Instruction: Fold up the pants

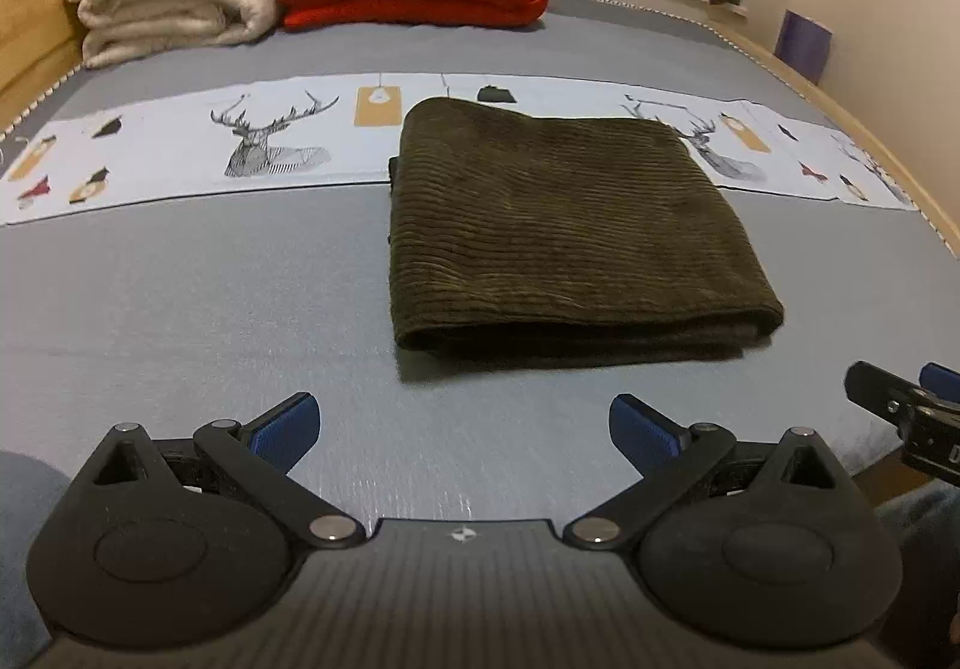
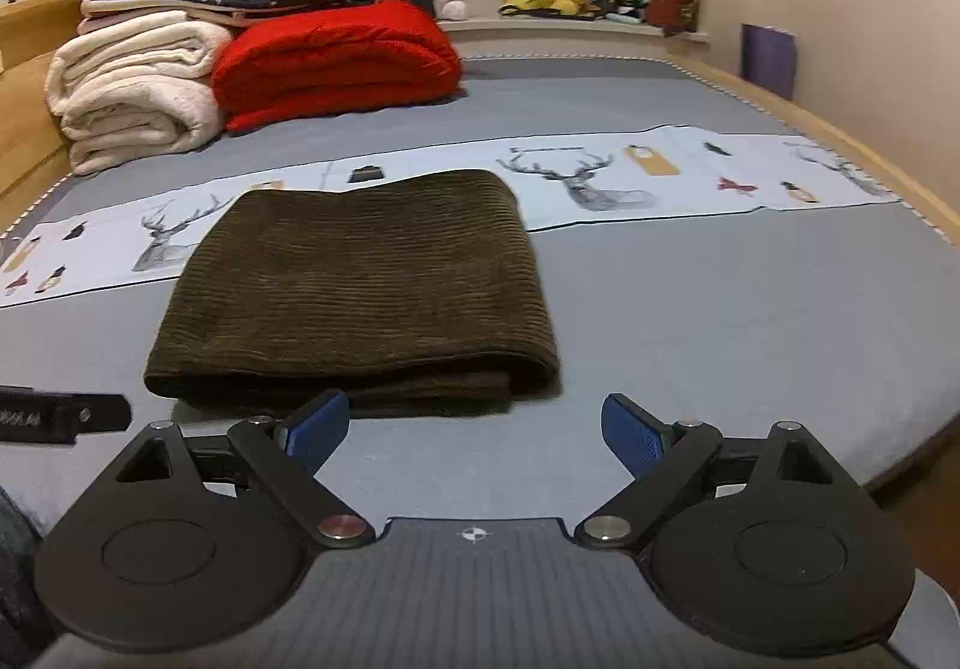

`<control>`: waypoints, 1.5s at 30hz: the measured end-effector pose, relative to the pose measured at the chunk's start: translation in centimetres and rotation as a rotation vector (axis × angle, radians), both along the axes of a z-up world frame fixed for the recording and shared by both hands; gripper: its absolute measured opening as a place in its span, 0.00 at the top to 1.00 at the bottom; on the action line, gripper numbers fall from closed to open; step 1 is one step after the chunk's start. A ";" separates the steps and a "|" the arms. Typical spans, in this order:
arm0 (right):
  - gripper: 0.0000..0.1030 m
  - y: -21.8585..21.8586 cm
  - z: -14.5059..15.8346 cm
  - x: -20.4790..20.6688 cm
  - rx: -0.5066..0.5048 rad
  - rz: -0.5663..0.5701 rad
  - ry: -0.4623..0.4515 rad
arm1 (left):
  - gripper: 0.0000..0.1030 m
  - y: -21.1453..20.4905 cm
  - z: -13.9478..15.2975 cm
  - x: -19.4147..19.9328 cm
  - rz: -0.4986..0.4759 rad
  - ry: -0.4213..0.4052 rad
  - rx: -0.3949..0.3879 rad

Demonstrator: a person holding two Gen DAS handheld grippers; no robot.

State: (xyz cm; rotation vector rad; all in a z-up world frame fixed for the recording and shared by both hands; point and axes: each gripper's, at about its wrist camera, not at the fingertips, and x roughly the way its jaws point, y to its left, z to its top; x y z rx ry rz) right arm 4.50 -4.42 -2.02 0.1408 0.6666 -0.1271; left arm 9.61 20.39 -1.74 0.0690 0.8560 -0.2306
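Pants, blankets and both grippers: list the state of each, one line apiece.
Olive corduroy pants: folded into a compact rectangle, lying flat on the bed, nothing touching them.
Red blanket: folded, at the far end of the bed.
Cream blanket: folded, beside the red one.
Left gripper: jaws open, empty.
Right gripper: jaws open, empty.

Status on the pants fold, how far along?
Done: the brown corduroy pants lie on the grey bed as a compact folded rectangle, layers stacked. In hand: nothing; left gripper and right gripper have jaws open and empty, short of the fabric. Left: apparently nothing visible.
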 end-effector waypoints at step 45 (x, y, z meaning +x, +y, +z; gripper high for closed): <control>0.09 2.6 0.8 -2.6 -0.072 0.113 -0.012 | 0.00 -1.1 1.2 -3.3 -0.040 -0.052 0.052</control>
